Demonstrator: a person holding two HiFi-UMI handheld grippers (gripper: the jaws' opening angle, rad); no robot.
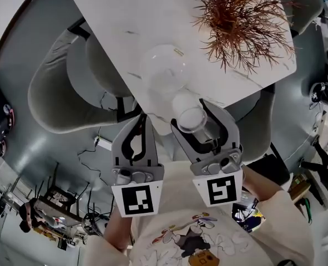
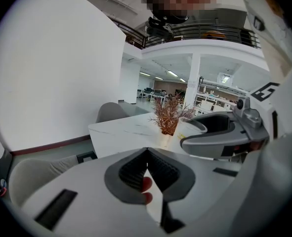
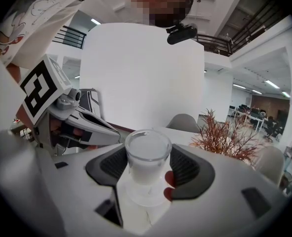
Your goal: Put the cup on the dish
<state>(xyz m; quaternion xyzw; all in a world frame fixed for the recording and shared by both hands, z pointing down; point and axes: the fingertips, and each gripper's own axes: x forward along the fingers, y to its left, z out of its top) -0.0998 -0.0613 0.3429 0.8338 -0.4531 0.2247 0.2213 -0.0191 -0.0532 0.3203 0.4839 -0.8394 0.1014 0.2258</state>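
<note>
Looking down from the head view, we see a white marbled tabletop [image 1: 125, 15] filling the upper part of the picture, with a rust-coloured dried plant [image 1: 241, 15] at its far right. A clear glass dish [image 1: 164, 65] lies on the bare stone nearer to us, well apart from the plant and with nothing on it.

Our right gripper [image 1: 194, 123] hangs over the near edge of the tabletop. Its jaws are clamped round the sides of a small clear cup [image 1: 190, 117]. In the right gripper view the cup [image 3: 146, 154] stands with its open rim up and its base low between the dark pads, so we take its long axis to be upright or close to it.

Our left gripper [image 1: 141, 121] sits just beside the right one, off the tabletop's edge. The left gripper view shows its jaws pressed together with nothing between them.

What matters next is where the dish lies from the cup. In the head view it is ahead of the cup and a little to the left, farther in on the tabletop, and the two are near each other but not touching. We judge that the right gripper, which already carries the cup, has to go forward and slightly left and then lower the cup base-first onto the middle of the dish. The left gripper has no part in that.
</note>
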